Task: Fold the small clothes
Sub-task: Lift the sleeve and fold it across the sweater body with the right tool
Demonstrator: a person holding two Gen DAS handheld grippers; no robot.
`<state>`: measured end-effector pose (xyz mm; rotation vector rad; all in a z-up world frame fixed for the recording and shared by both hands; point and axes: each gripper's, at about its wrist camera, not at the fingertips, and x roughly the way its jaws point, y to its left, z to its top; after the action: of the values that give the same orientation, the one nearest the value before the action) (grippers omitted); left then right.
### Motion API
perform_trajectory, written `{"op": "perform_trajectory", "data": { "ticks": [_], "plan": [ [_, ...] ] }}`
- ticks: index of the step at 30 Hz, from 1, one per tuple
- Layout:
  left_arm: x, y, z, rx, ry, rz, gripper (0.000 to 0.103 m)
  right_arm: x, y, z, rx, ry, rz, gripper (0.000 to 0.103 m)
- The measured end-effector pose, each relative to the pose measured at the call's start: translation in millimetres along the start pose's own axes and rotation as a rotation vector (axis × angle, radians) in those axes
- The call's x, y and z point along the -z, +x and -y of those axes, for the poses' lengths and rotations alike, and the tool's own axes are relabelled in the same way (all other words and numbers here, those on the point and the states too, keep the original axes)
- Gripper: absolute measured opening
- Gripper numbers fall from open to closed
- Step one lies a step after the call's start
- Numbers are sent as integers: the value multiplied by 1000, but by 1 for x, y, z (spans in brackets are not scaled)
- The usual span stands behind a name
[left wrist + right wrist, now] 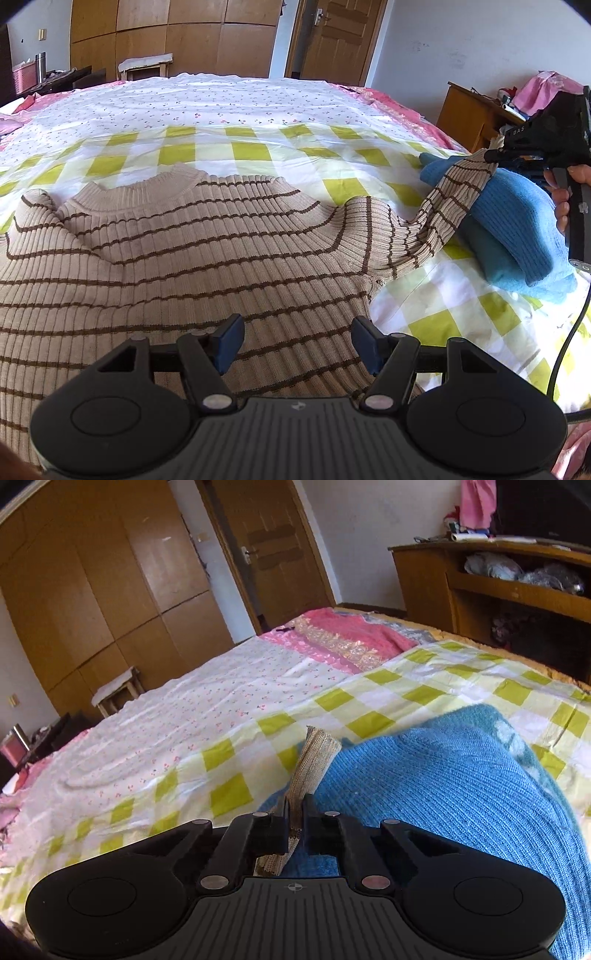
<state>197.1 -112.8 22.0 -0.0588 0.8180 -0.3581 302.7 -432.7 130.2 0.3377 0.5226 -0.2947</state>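
A beige sweater with brown stripes lies spread on the bed, neck away from me. My left gripper is open just above its lower body, holding nothing. My right gripper is shut on the cuff of the sweater's right sleeve and holds it lifted over a folded blue knit. In the right wrist view the right gripper pinches the beige cuff, which sticks up between the jaws, above the blue knit.
The bed carries a green-and-white checked sheet and a white flowered sheet. A pink cloth lies at the far corner. A wooden cabinet stands at the right, wardrobes and a door behind.
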Motion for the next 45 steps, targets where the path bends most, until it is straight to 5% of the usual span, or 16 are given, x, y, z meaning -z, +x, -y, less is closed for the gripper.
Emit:
{"op": "perform_trajectory", "data": {
  "ticks": [19, 28, 45],
  "plan": [
    [32, -48, -77, -83, -99, 36, 69, 72, -39, -176, -182, -450, 1, 6],
    [49, -62, -130, -97, -221, 52, 69, 121, -33, -235, -241, -509, -75, 6],
    [53, -81, -173, -115, -278, 114, 69, 195, -27, -339, -375, -514, -167, 6]
  ]
}}
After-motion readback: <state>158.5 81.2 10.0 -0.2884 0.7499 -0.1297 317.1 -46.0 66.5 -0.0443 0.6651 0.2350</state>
